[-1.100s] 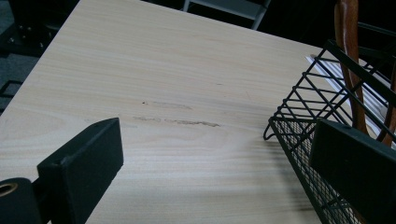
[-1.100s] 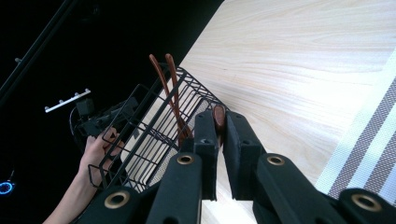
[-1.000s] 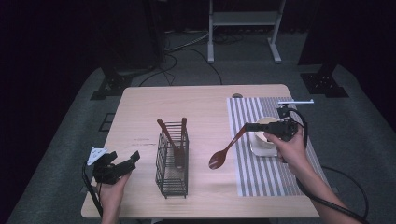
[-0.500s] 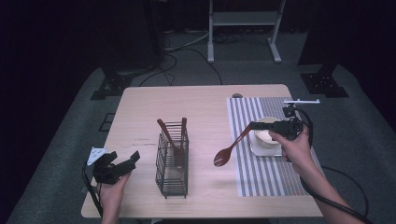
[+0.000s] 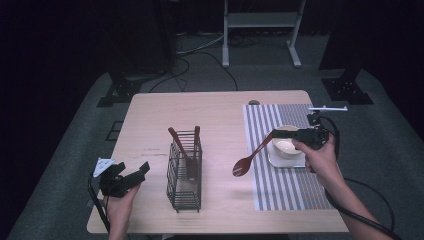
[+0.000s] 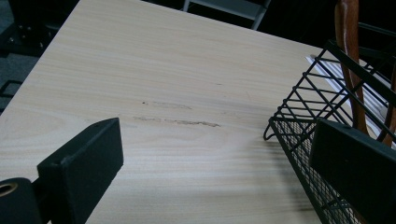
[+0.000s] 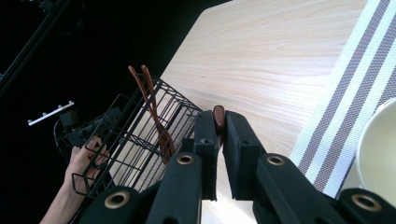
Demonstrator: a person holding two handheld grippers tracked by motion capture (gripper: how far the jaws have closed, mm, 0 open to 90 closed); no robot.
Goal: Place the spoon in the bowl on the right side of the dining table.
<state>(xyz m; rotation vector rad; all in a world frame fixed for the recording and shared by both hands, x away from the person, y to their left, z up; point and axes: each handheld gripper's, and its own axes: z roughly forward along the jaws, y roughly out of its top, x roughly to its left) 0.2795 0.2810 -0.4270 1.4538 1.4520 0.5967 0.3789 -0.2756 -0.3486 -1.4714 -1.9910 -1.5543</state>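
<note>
Holding a brown wooden spoon [image 5: 251, 156] by its handle, the right gripper [image 5: 280, 134] is clenched on it above the left edge of the striped placemat [image 5: 290, 187], the spoon's bowl hanging lower over the bare table [image 5: 220, 107] toward the wire basket [image 5: 184, 172]. That basket stands near the table's front edge and contains two more wooden utensils [image 5: 186, 147] leaning upright, while a pale bowl [image 5: 286, 146] sits on a white square plate [image 5: 286, 161] on the placemat by the right hand. The left gripper [image 5: 131, 176] rests with jaws spread wide and empty at the table's front left corner, just beside the basket.
</note>
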